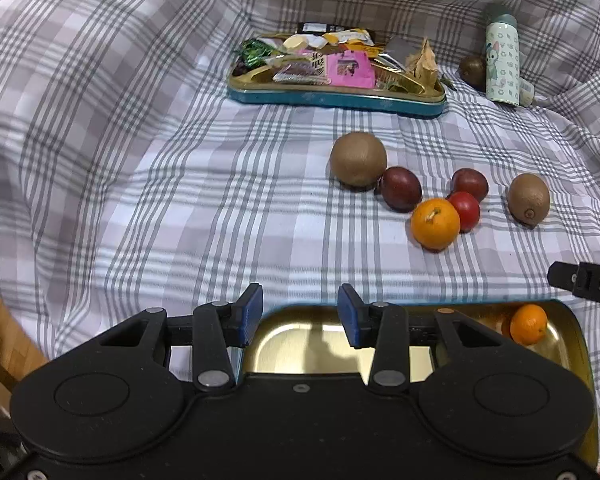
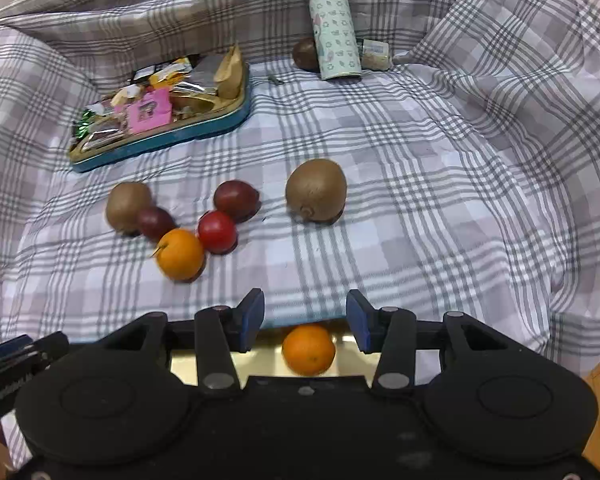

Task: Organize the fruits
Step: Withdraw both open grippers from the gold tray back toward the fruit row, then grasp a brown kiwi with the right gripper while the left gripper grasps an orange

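A gold tin tray (image 1: 300, 344) with a teal rim lies nearest me and holds one small orange (image 1: 528, 324) (image 2: 309, 349). On the checked cloth beyond it sit a second orange (image 1: 435, 223) (image 2: 180, 254), a red tomato (image 1: 466, 210) (image 2: 217, 232), two dark red fruits (image 1: 401, 188) (image 1: 470, 183), and two kiwis (image 1: 359, 158) (image 1: 529, 199). My left gripper (image 1: 300, 314) hovers open over the tray's left part. My right gripper (image 2: 305, 320) stands open just above the orange in the tray, holding nothing.
A teal tin (image 1: 336, 98) full of snack wrappers lies at the back. A pale patterned bottle (image 1: 502, 60) rests at the back right with another kiwi (image 1: 473, 70) beside it. Cloth folds rise all around. A wooden edge (image 1: 4, 332) shows at the left.
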A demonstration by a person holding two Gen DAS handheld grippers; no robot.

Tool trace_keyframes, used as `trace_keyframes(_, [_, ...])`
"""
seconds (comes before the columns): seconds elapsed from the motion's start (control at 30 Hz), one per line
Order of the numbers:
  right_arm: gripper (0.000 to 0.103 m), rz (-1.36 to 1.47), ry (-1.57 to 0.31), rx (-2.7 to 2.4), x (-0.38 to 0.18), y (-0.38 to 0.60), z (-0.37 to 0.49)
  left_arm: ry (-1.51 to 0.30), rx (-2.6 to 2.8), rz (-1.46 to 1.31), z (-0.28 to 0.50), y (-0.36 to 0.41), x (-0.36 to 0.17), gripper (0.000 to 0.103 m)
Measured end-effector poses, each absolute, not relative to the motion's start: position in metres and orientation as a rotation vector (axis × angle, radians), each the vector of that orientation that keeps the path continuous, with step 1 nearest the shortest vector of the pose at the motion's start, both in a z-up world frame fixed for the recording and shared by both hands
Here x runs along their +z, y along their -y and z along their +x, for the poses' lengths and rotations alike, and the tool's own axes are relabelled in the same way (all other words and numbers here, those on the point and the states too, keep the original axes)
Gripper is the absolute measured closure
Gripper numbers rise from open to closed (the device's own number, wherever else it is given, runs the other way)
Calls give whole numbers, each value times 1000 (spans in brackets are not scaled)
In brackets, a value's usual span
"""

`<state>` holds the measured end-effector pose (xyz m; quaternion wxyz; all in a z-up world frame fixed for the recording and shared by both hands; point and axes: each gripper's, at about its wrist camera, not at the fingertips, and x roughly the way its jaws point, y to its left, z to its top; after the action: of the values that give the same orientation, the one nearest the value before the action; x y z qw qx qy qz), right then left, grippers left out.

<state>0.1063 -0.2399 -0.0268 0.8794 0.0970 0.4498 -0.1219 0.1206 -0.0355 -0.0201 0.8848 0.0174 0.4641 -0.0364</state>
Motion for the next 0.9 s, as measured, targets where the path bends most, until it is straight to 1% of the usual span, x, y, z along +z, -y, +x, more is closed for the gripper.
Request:
trace_keyframes(0.3, [51,234,-932,-261,-30,259,144,-940,-121,110,142,50,-27,54])
trace_keyframes(0.6, [49,252,-944,-281,-34,277,182,-956,-178,133,156,63,-33,53])
trace_keyframes(0.9, [48,195,-968,-282,-48,278,211,-954,-247,133,162,73,-34,53])
